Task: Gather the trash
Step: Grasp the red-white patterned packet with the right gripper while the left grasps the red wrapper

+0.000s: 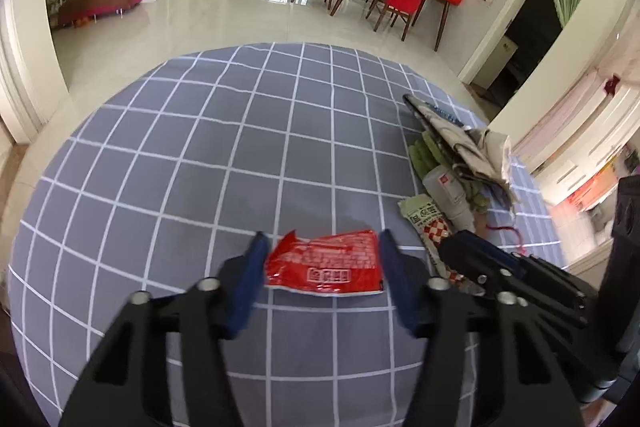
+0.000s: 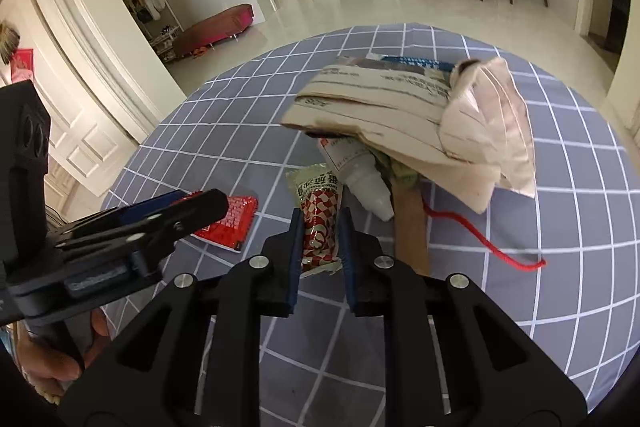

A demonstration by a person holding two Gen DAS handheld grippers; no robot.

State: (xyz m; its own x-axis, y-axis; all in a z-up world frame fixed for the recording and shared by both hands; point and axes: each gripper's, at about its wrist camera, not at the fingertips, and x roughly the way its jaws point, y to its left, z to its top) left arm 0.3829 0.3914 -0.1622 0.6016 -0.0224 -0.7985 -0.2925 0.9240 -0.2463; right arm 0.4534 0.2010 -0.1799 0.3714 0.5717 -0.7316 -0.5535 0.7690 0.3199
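Left gripper (image 1: 320, 247) is straddling the red wrapper (image 1: 326, 265): jaws at a middling width, blue pads standing just off the wrapper's two short ends, not yet pressing as far as the left wrist view is showing. The wrapper is lying flat on the checked cloth (image 1: 200, 147), long axis running straight across the gap between the pads.

Right gripper (image 2: 320, 231) is sitting narrow around the red-and-white chequered sachet (image 2: 320, 227), pads against its sides. The sachet's long axis is pointing away along the fingers.

Beyond it, the white bottle (image 2: 360, 179) is lying under folded newspaper (image 2: 384, 107), with a red cord (image 2: 480, 239) trailing to the right.

Judgement: each piece is lying directly at its own gripper; the left needs to close further.
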